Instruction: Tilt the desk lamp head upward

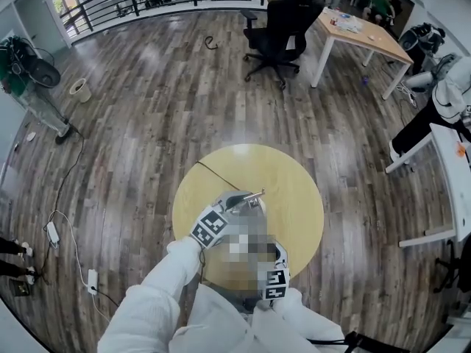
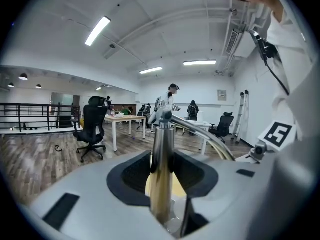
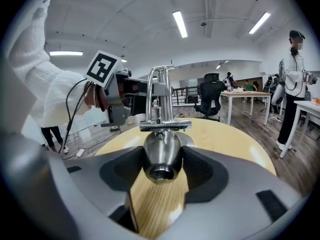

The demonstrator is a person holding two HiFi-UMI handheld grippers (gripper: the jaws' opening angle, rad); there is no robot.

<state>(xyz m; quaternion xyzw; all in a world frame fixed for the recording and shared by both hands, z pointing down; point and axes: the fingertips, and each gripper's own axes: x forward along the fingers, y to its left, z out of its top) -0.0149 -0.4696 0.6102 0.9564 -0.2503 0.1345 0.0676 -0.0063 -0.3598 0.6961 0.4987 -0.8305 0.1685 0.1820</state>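
Note:
A silver desk lamp (image 1: pixel 244 198) stands on a round wooden table (image 1: pixel 298 190). In the left gripper view its upright post (image 2: pixel 162 154) runs between the pads of my left gripper (image 2: pixel 162 176), which is shut on it; a curved arm (image 2: pixel 212 140) bends off to the right. In the right gripper view the rounded metal lamp head (image 3: pixel 161 159) lies between the jaws of my right gripper (image 3: pixel 161 168), which stand wide with a pad close on each side. The left gripper (image 3: pixel 134 91) shows there at the post (image 3: pixel 160 96). In the head view a mosaic patch hides both grippers' tips.
The lamp's black cord (image 1: pixel 213 173) runs off the table's far left edge. A black office chair (image 1: pixel 283 24) and a wood-topped desk (image 1: pixel 360 35) stand farther back. A white table (image 1: pixel 452 175) is at the right. Power strips and cables (image 1: pixel 53 234) lie on the floor at left.

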